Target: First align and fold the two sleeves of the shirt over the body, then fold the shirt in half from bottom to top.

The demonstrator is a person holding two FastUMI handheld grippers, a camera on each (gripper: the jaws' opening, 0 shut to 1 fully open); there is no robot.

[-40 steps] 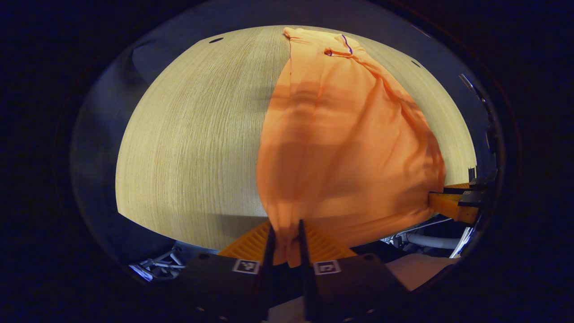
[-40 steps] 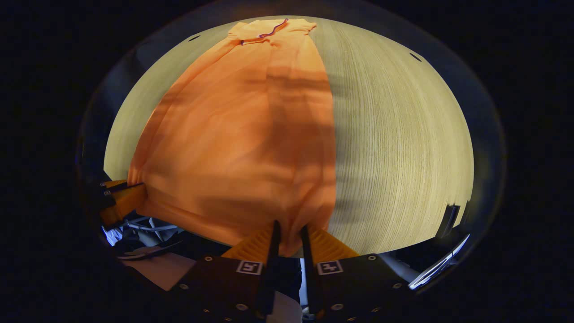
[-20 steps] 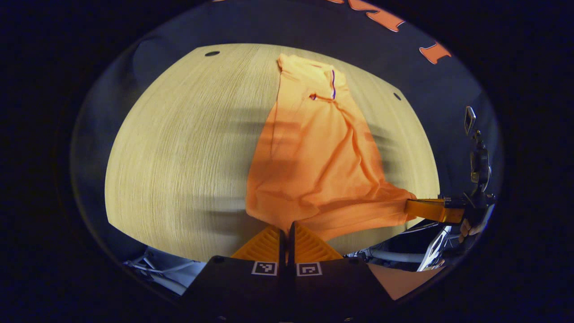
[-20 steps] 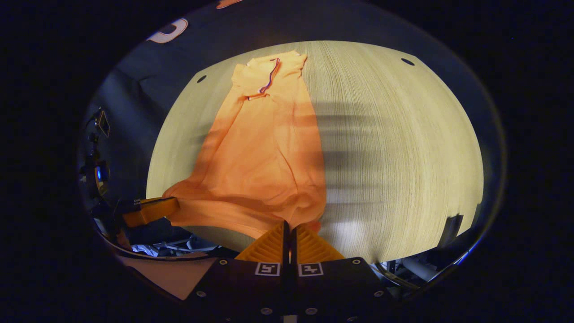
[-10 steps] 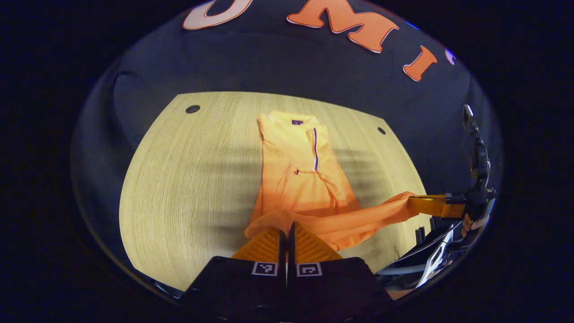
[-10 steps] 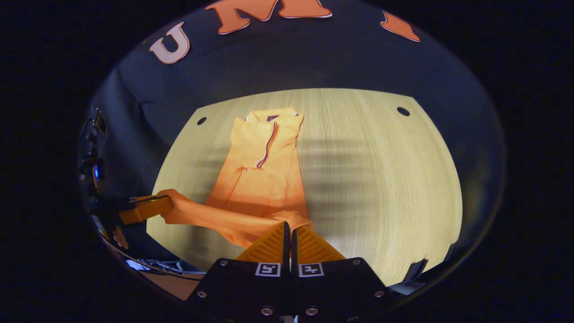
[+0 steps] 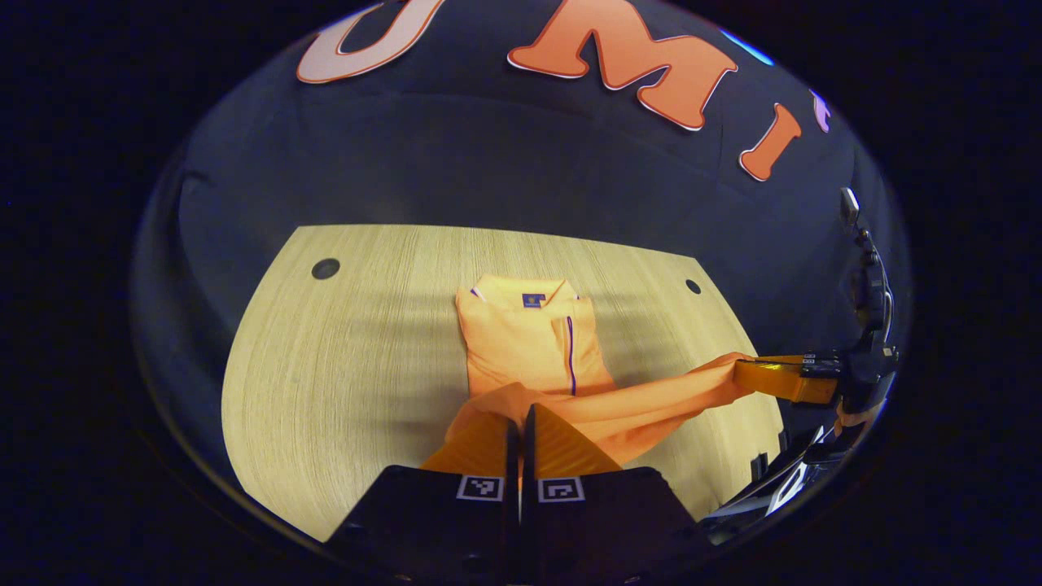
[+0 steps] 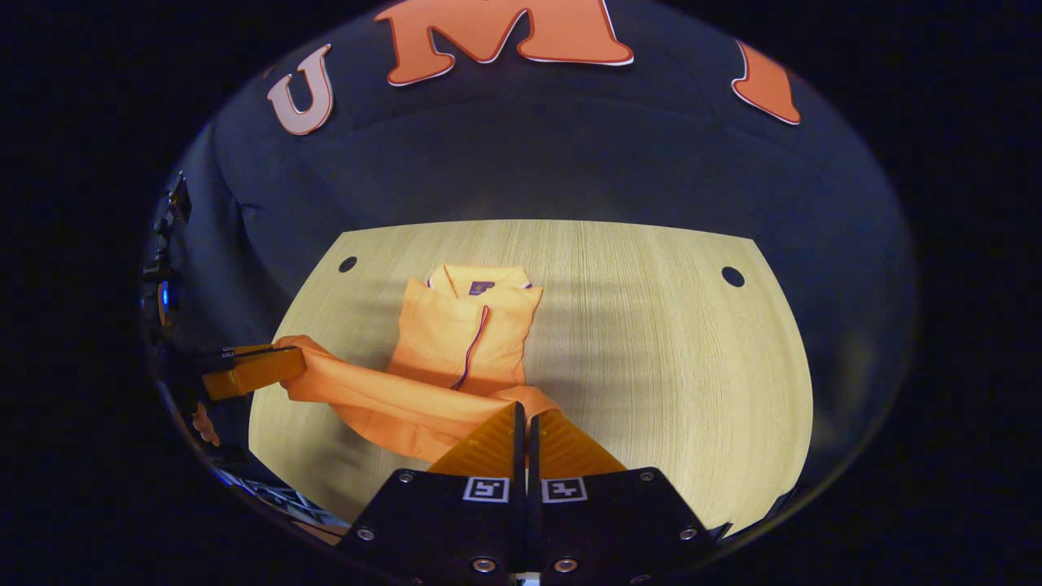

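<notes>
We see the orange shirt [image 7: 529,342] lying collar-far on the wooden table [image 7: 342,382]; the left tongs [image 7: 521,419] and right tongs [image 8: 525,419] each clamp its raised near hem.

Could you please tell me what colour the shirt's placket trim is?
The shirt is orange; its placket trim is dark purple-blue, clearest in the left gripper view.

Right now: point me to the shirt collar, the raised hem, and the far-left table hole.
shirt collar [image 7: 525,291], left gripper view, folded band at the neck.
raised hem [image 8: 383,395], right gripper view, edge stretched between the grippers.
table hole [image 7: 326,268], left gripper view, its dark centre.
</notes>
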